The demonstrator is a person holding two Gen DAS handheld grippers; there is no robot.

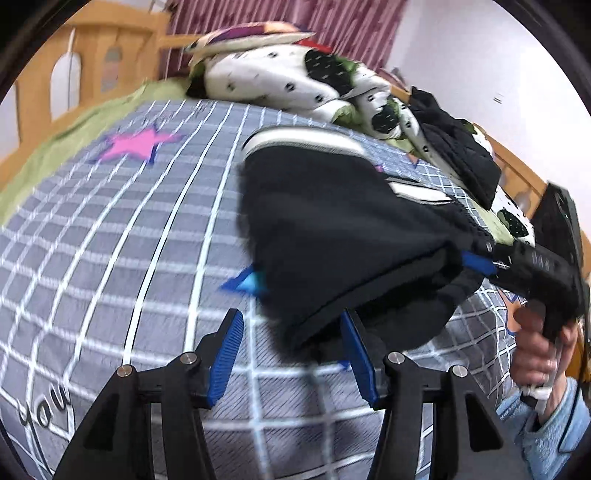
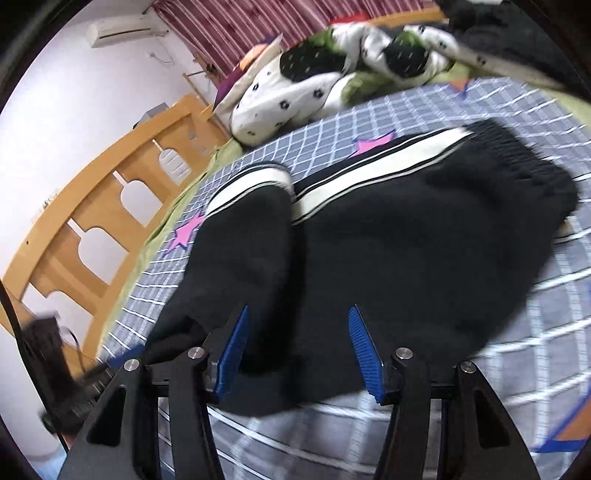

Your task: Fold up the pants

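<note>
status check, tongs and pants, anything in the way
Left tongs open, empty, at the pants' near edge. Right tongs open over the black pants, part folded on the checked bedsheet. Nothing in the way; quilt well behind.

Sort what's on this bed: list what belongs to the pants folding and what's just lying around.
Job:
black pants
left gripper
right gripper
checked bedspread, the work surface

Lying about:
spotted quilt
dark garment
pillow

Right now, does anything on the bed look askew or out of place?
The black pants lie bunched and skewed on the checked sheet, the folded leg's striped edge angled away from the other stripe. Behind them, a crumpled quilt carries loose dark clothing.
</note>
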